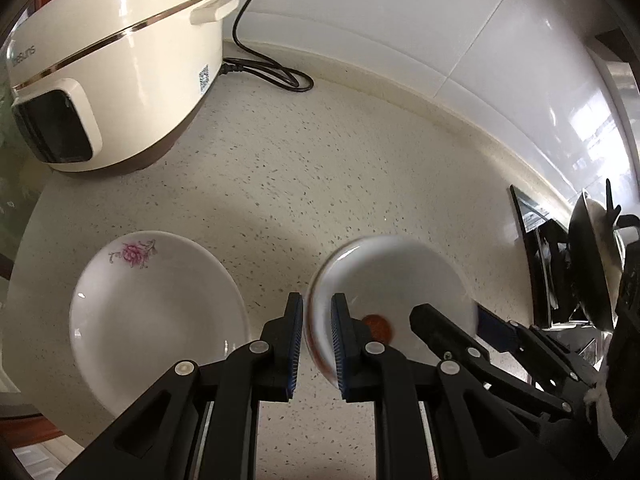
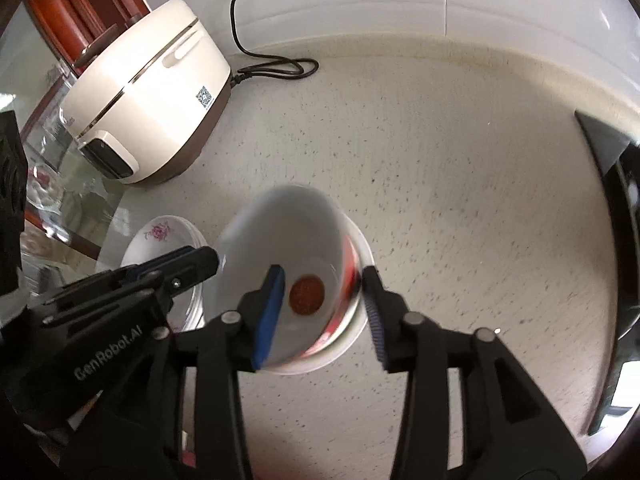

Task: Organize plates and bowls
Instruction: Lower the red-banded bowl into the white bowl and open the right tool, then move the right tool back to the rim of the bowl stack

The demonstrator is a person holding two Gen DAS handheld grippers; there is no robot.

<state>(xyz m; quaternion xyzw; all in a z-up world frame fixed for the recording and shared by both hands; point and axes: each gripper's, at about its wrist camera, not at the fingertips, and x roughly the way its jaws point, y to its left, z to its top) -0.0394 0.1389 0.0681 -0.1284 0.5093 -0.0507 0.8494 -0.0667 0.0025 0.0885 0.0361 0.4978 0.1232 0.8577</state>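
Bowl with red rim, tilted and blurred, sits above a white bowl on the worktop. Left gripper pinches its rim at 9 o'clock. Right gripper is spread, pads straddling the 3 o'clock wall without pressing. Flowered plate lies just left.

White red-rimmed bowl tilted, blurred, beside floral white plate on counter

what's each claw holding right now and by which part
The left claw pinches the near-left rim of the bowl with the red dot. The right claw straddles the opposite rim with open jaws, holding nothing.
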